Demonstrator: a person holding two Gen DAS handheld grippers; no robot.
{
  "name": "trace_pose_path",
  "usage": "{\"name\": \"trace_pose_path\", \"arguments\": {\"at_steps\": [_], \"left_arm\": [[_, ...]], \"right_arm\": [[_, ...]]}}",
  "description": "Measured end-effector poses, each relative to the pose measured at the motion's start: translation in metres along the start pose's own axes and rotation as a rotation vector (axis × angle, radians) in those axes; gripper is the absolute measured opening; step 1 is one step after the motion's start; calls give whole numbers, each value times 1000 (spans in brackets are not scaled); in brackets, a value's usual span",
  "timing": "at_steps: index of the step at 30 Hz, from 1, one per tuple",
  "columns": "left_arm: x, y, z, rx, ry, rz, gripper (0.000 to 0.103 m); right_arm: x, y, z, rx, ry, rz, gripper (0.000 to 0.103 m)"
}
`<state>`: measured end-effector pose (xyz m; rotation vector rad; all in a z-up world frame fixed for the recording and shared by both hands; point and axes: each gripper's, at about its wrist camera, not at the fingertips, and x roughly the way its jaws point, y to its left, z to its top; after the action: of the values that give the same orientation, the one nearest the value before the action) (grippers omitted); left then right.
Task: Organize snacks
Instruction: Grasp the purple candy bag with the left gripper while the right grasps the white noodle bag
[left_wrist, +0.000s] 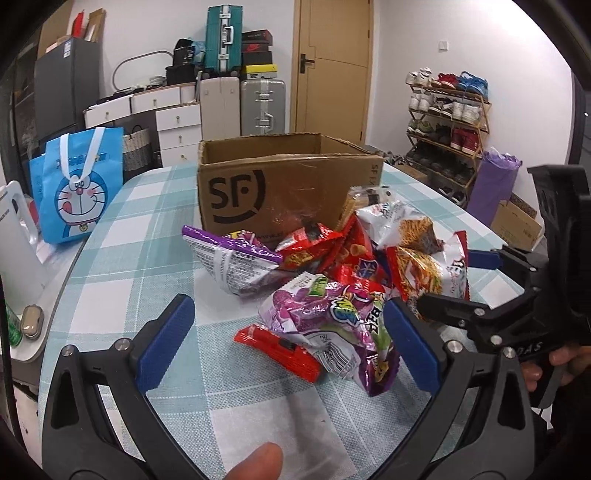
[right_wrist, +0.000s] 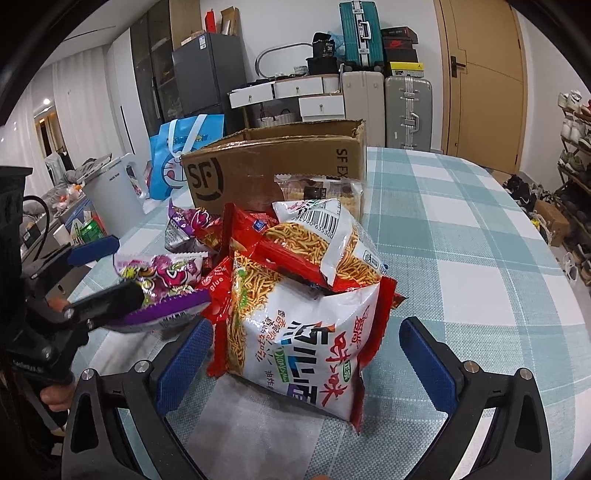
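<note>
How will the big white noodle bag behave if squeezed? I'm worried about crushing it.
The noodle bag looks puffy and crinkled, so probably light and yielding. Its thin dry noodles likely crack under pressure. The glossy film may slip between the open right hand-held gripper pads.

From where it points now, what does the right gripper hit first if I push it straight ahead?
The right gripper, jaws open, would likely meet the white and red noodle snack bag first; it stands directly between them at the front of the pile.
</note>
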<state>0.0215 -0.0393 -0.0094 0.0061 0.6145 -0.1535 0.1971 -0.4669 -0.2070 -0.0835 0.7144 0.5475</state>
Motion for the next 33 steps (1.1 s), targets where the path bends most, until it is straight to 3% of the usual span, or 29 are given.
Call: {"name": "trace_pose_path", "arguments": {"at_steps": [2, 7, 22, 24, 27, 30, 32, 33], "left_arm": [[0, -3, -1, 5, 6, -18, 102], [7, -10, -6, 27, 38, -64, 102], [9, -14, -23, 27, 154, -153, 101], [11, -18, -24, 36, 175, -162, 98], [17, -23, -29, 42, 213, -171, 92], [19, -30, -32, 53, 222, -189, 74], [20, -32, -33, 55, 226, -203, 53], [20, -33, -33, 52, 228, -213, 50]], "right_arm": [[4, -3, -1, 24, 32, 19, 102], [9, -8, -3, 55, 79, 62, 83], [6, 0, -7, 22, 72, 66, 82], [6, 0, -7, 21, 72, 66, 77], [4, -1, -9, 30, 72, 72, 72], [1, -2, -10, 36, 67, 73, 67], [-1, -2, -12, 36, 60, 68, 63], [-2, -2, -12, 35, 58, 70, 60]]}}
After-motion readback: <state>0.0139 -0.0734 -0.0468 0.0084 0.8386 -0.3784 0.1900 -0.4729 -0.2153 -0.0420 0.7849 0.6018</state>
